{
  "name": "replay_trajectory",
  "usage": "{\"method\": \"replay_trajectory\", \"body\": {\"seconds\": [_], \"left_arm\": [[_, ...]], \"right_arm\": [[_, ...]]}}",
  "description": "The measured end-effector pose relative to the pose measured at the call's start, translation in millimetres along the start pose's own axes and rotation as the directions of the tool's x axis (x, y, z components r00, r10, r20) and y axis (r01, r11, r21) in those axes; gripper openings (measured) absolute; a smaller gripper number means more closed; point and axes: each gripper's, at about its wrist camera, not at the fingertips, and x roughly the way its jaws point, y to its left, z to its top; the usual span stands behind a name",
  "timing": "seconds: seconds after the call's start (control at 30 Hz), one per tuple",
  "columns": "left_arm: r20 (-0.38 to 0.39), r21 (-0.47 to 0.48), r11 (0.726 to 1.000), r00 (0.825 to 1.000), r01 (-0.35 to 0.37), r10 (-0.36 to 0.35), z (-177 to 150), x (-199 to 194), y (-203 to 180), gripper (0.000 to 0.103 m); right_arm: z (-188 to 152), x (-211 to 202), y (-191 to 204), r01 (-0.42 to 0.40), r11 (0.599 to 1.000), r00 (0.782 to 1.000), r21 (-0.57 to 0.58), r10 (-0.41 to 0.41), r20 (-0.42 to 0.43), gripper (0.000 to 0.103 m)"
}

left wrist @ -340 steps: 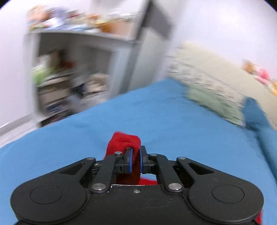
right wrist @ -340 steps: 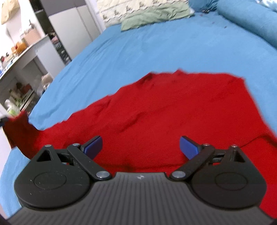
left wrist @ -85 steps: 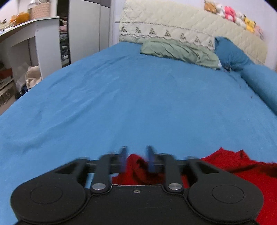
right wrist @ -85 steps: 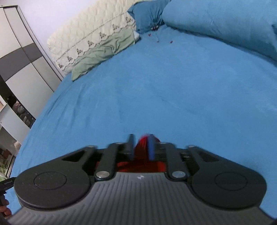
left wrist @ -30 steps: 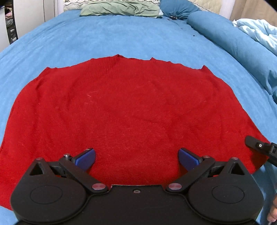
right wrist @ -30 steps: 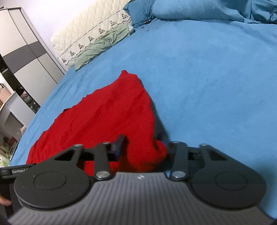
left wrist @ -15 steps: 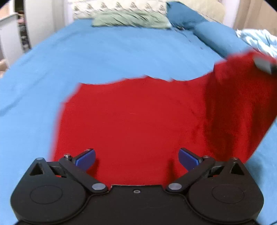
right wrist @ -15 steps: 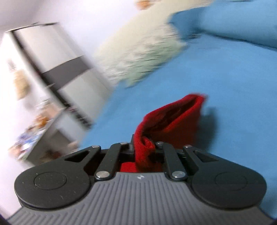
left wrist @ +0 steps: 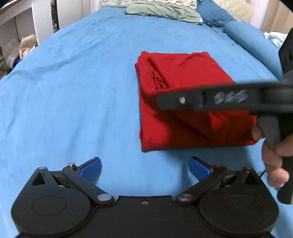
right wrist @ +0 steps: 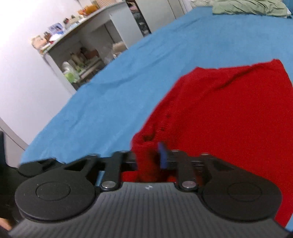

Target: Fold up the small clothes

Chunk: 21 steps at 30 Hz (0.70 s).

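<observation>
A red knit garment (left wrist: 183,87) lies folded over into a rough rectangle on the blue bed sheet (left wrist: 73,82). My left gripper (left wrist: 144,167) is open and empty, just short of the garment's near edge. My right gripper (right wrist: 149,158) is shut on a bunched fold of the red garment (right wrist: 228,113) at its left edge. In the left wrist view the right gripper (left wrist: 161,99) reaches in from the right, low over the garment, held by a hand (left wrist: 272,152).
A green pillow (left wrist: 161,11) and blue pillows (left wrist: 243,31) lie at the head of the bed. White shelves with clutter (right wrist: 78,60) and a wardrobe (right wrist: 155,11) stand along the bed's left side.
The right gripper has carried the garment's right side across to the left, so the spread garment now lies folded in half. The left gripper has stayed open and drawn back off the cloth.
</observation>
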Motion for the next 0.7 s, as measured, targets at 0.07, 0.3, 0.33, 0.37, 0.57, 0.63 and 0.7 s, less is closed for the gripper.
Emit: {"method": "replay_trajectory", "body": {"seconds": [0.07,0.3,0.33,0.37,0.57,0.63,0.7], "left_arm": [[0.023,-0.021,0.999,0.999,0.033,-0.033,1.5,-3.5,0.3,0.103],[0.117,-0.062,0.994,0.989,0.094,-0.086,-1.2,-20.7,0.7,0.103],[0.125,-0.07,0.994,0.989,0.084,-0.075,0.2,-19.4,0.2,0.103],[0.127,-0.077,0.994,0.989,0.08,-0.069,0.0,-18.6,-0.7,0.103],[0.127,-0.1,0.994,0.991,0.047,-0.034,11.6,-6.1,-3.1,0.103],[0.131,-0.105,0.994,0.991,0.031,-0.018,10.4,-7.0,-4.1,0.103],[0.14,-0.12,0.992,0.99,0.034,-0.017,10.3,-7.7,-1.6,0.103]], "right_arm": [[3.0,-25.9,4.7,0.028,0.999,0.995,-0.038,-0.024,0.095,0.084],[-49.2,-128.5,-16.2,0.377,0.926,0.87,0.037,-0.367,0.329,0.102],[-64.0,-132.1,-20.8,0.407,0.912,0.86,0.043,-0.399,0.319,0.102],[-76.9,-132.1,-24.0,0.429,0.902,0.856,0.043,-0.421,0.3,0.102],[-119.4,-102.8,-33.6,0.539,0.842,0.822,0.011,-0.528,0.213,0.099],[-123.8,-93.6,-37.7,0.55,0.834,0.813,0.029,-0.543,0.21,0.099],[-121.4,-77.9,-40.9,0.572,0.82,0.802,0.019,-0.564,0.197,0.095]]}}
